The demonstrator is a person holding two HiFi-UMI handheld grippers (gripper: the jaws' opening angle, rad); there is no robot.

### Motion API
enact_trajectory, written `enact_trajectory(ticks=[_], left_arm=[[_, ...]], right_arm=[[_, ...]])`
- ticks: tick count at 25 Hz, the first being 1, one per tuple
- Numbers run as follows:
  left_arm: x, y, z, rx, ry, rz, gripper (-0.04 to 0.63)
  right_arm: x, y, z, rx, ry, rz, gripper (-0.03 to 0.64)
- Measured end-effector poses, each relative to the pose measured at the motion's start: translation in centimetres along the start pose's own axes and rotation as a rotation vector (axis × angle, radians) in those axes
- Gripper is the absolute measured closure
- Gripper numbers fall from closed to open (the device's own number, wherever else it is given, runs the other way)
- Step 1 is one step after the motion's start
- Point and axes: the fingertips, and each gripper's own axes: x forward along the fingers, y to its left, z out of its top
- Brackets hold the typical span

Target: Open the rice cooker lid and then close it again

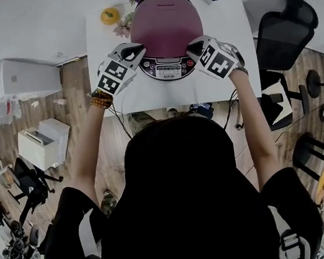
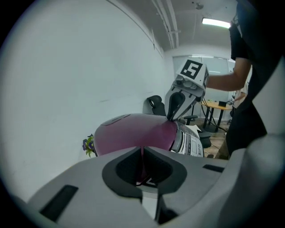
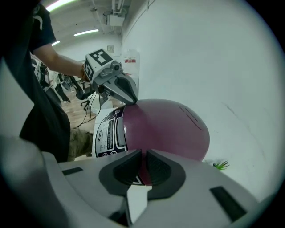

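Purple rice cooker (image 1: 170, 43) on white counter (image 1: 244, 80), 12 o'clock from person, lid (image 1: 163, 20) down. Left gripper (image 1: 136, 54) at cooker's 8 o'clock, right gripper (image 1: 194, 49) at 4 o'clock, tips at lid's front edge, flanking control panel (image 1: 169, 69). Both grippers' fingers pressed nearly together, thin slit, pinching nothing.

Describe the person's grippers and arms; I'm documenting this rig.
Both the left gripper and right gripper have pale grey bodies with dark-lined jaws; each carries a white cube of black square markers. Black short sleeves; a beaded bracelet on the left wrist.
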Motion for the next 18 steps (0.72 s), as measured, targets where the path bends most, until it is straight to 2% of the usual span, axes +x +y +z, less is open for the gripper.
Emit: enact_trajectory(ticks=[3,11,18], left_arm=[[0.07,-0.24,0.02,0.05,0.039,0.001,0.561],[0.71,-0.67,-0.08,0.141,0.159,-0.052,0.569],[0.77,-0.83,-0.2,0.153,0.187,-0.064,0.569]], right_arm=[[0.13,0.23,0.19,-0.07,0.061,0.011,0.566],[0.46,0.43,0.04,-0.159,0.16,0.025,0.569],[0.68,0.57,-0.08,-0.12,0.188,0.043,0.569]])
